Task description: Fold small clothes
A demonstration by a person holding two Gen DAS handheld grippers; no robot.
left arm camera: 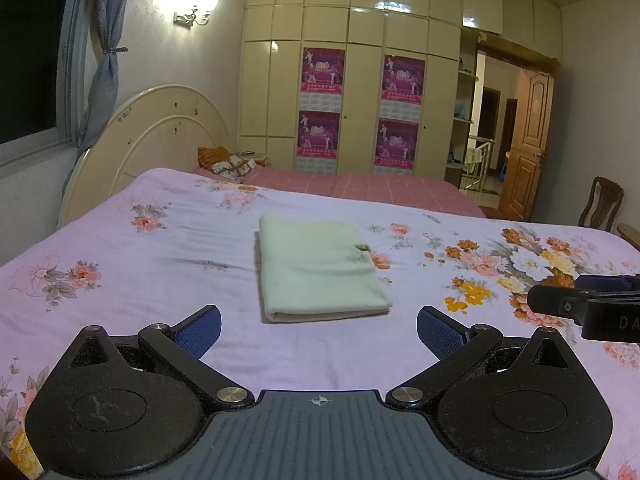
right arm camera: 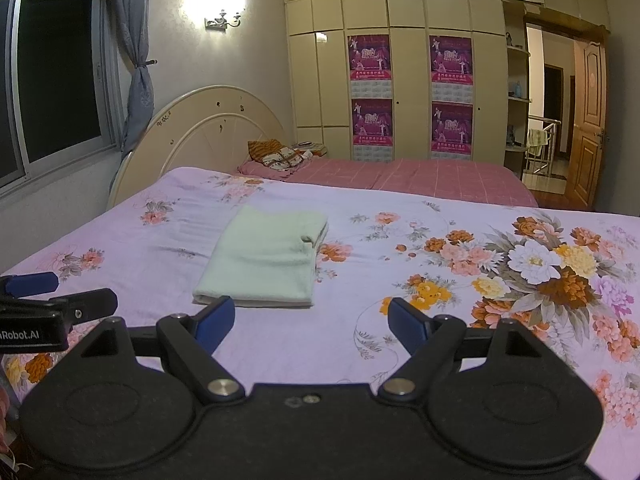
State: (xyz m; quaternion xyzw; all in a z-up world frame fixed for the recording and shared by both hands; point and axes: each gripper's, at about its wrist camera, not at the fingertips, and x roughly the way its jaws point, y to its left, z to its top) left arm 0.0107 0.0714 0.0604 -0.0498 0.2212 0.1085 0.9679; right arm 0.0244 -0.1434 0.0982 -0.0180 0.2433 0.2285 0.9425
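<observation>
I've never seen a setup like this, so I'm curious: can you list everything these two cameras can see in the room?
folded garment: one, pale green, flat on the floral bedspread, ahead of both claws
floral bedspread: one, lilac with orange and pink flowers, covering the near bed
pink checked sheet: one, on the far part of the bed
pillow: one, orange and patterned, by the headboard
headboard: one, cream, rounded
wardrobe: one, cream, back wall
posters: four, magenta, on the wardrobe doors
wall lamp: one, lit
curtain: one, grey-blue, tied, by the window
door: one, brown wood, open
chair: one, dark wood, right
left claw: open, blue pads, empty
right claw: open, blue pads, empty
</observation>
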